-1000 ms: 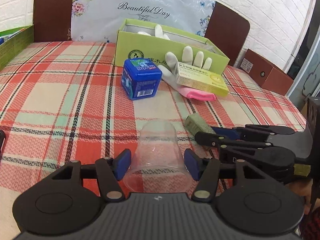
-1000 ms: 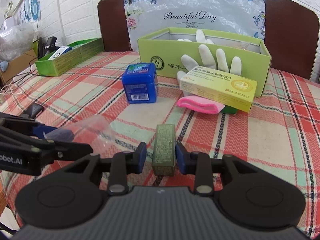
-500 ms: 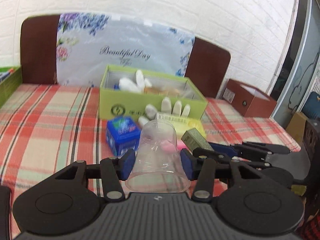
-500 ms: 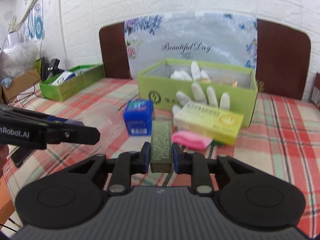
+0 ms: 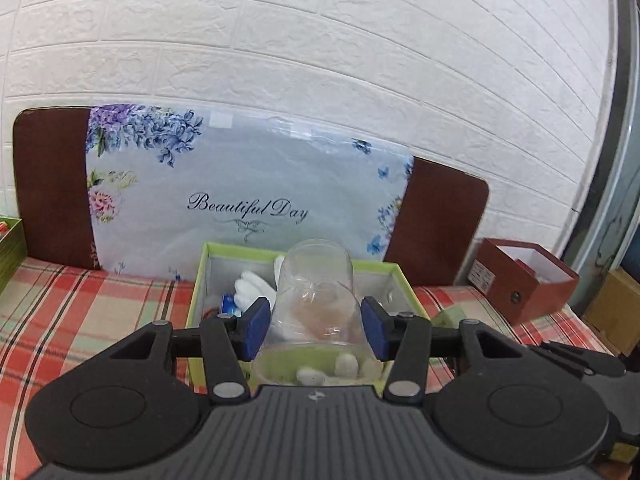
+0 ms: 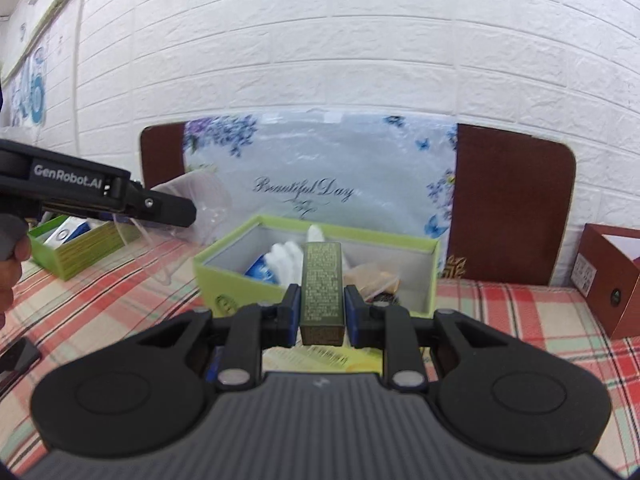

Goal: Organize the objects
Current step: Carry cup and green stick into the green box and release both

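A clear plastic cup (image 5: 316, 280) lies on its side between the blue pads of my left gripper (image 5: 315, 328), which is shut on it above the table. My right gripper (image 6: 322, 314) is shut on a small olive-green box (image 6: 322, 276), held lengthwise and pointing away. Both hang in front of an open lime-green box (image 5: 240, 249) (image 6: 240, 288) that holds white gloves (image 6: 286, 254) and a blue packet (image 6: 262, 270). In the right wrist view the left gripper's fingers (image 6: 176, 210) and the cup (image 6: 200, 200) show at upper left.
A floral bag (image 5: 248, 200) leans on the white brick wall behind the green box. At the right stands a red-brown open box (image 6: 612, 280), at the left a green tray (image 6: 76, 240). A yellow packet (image 6: 320, 358) and a phone (image 6: 16, 356) lie on the plaid tablecloth.
Both grippers have lifted their objects off the tablecloth and come closer to the lime-green box. The left jaws narrowed slightly onto the cup early on.
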